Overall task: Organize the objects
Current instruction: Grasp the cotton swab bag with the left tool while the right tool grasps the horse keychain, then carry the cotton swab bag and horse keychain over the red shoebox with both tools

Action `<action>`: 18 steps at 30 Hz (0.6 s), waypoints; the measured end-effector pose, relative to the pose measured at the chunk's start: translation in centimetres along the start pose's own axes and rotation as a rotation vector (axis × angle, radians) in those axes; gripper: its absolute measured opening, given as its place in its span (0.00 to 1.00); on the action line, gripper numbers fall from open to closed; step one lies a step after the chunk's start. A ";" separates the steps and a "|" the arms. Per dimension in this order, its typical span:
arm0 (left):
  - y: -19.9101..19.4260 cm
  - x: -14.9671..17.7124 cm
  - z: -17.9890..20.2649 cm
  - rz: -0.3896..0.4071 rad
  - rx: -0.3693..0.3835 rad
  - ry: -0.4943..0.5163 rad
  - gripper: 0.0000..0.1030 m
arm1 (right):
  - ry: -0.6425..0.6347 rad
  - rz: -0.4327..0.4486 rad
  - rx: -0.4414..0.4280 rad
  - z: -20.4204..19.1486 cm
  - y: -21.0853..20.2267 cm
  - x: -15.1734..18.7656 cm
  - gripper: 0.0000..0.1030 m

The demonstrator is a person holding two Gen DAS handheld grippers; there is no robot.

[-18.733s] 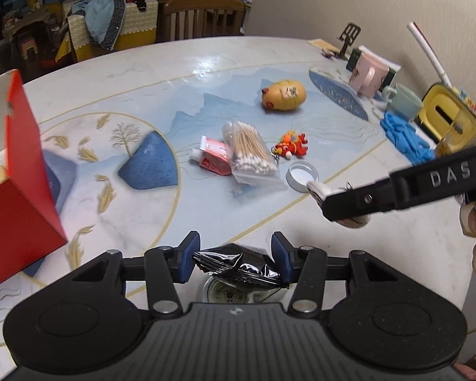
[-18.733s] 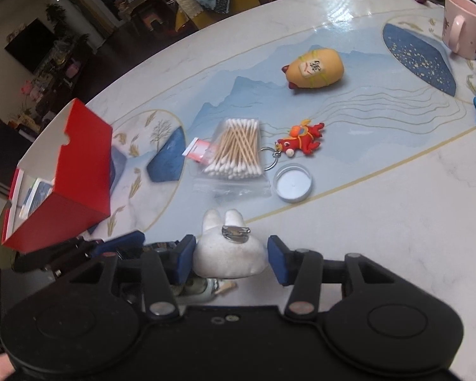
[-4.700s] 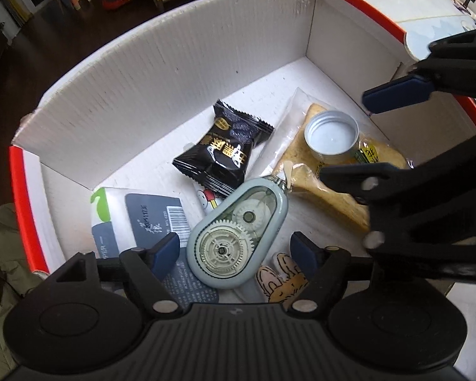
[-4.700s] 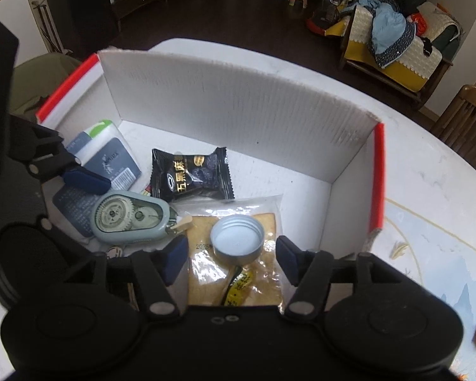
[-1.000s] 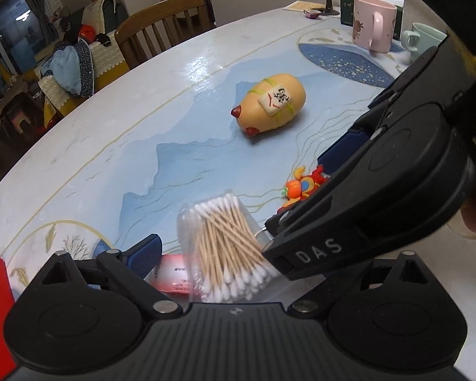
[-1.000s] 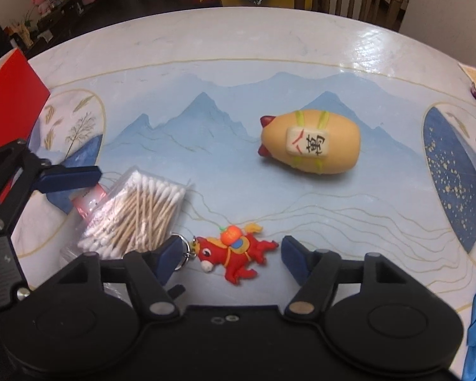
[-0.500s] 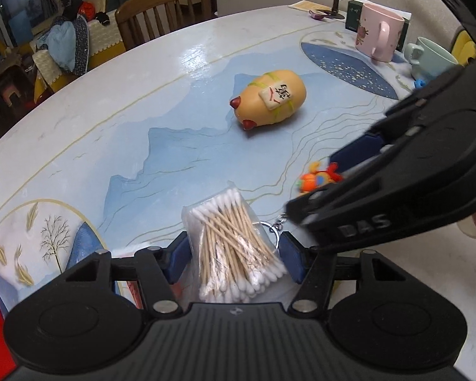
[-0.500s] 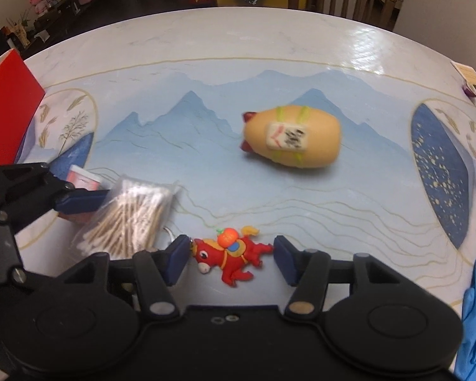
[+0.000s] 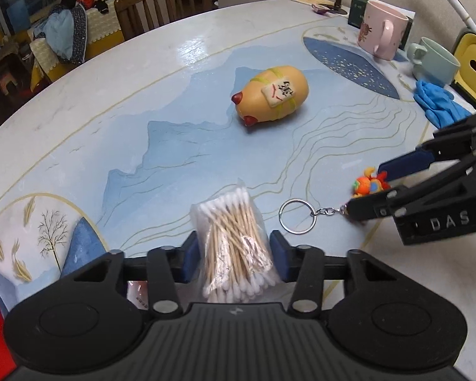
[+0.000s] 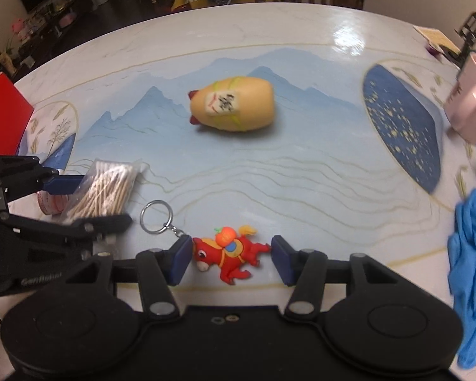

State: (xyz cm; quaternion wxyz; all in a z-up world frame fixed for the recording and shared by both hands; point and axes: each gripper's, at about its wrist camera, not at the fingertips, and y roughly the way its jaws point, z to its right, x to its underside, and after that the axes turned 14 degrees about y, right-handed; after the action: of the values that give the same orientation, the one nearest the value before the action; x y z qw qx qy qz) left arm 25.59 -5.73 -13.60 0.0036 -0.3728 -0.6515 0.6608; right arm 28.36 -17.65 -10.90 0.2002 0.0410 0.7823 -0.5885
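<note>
Now, left gripper [image 9: 234,262]: blue pads pressed against both sides of the bag of cotton swabs [image 9: 234,250], pinching it low over the table [image 9: 187,120]; a pink packet [image 10: 52,204] lies under it
Right gripper [image 10: 231,258]: fingers closed in on the red horse keychain [image 10: 230,254]; left pad at its head, right pad at its tail (whether it truly grips, I cannot tell)
Key ring [image 9: 297,215]: flat on the table, between the two grippers, chained to the horse
Yellow toy [image 9: 271,93]: on its side, mid-table, well apart from both grippers
Red box [image 10: 3,123]: at the table's left edge
Blue gloves [image 10: 472,270]: heaped at the right; pink mug [image 9: 382,30] and green mug [image 9: 434,62] beyond
</note>
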 end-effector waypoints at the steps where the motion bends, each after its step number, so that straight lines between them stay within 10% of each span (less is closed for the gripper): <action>1: -0.1 0.0 0.1 -0.001 -0.004 0.004 0.40 | 0.005 0.002 -0.003 0.0 -0.1 0.3 0.52; 11: -1.9 0.4 0.6 0.011 -0.002 -0.013 0.35 | 0.018 0.044 -0.030 0.6 -1.5 2.0 0.32; 18: -4.2 1.0 0.7 0.029 0.019 -0.054 0.35 | -0.030 0.060 -0.053 -0.6 -1.6 2.3 0.68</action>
State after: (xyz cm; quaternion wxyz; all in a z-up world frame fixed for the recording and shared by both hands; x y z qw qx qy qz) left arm 22.52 -5.24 -10.59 -0.0199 -0.3644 -0.6396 0.6766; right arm 25.65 -17.99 -10.20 0.2307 0.0504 0.7928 -0.5619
